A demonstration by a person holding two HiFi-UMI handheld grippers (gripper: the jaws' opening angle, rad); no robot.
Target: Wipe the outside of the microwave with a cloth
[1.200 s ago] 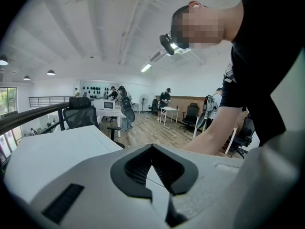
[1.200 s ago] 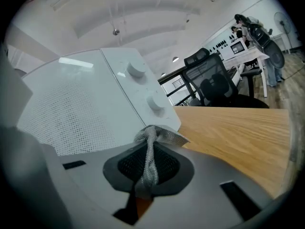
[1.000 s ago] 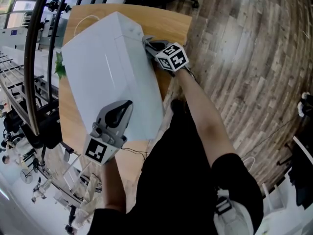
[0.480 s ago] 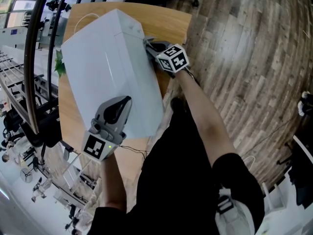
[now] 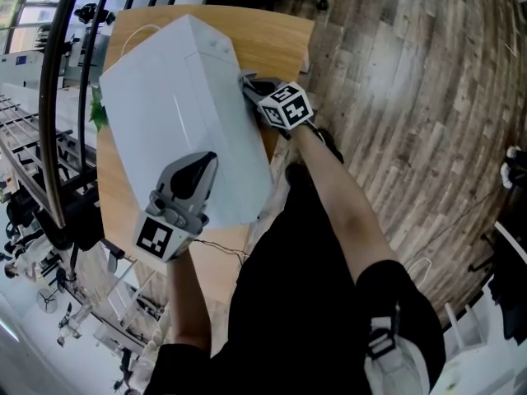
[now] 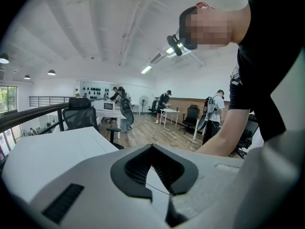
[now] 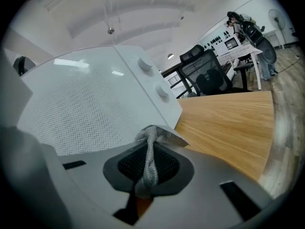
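Wooden bench (image 5: 280, 35) carries the microwave (image 5: 165, 113); the right tool (image 5: 247, 81) pinches the cloth (image 7: 150, 151) at its door, and the left tool (image 5: 207, 161), closed and seemingly empty, rests on top. Hard rubbing could pull the cloth free.

Worktop (image 5: 280, 35): light wood, rounded corners, standing on a plank floor (image 5: 412, 97).
Carried directly: one white microwave (image 5: 173, 105), set at an angle and covering most of the surface, with bare wood left along the far and right sides.
A thin white cord (image 5: 142, 31) loops at the far corner.
A thin dark cable (image 5: 222, 251) lies by the near edge.
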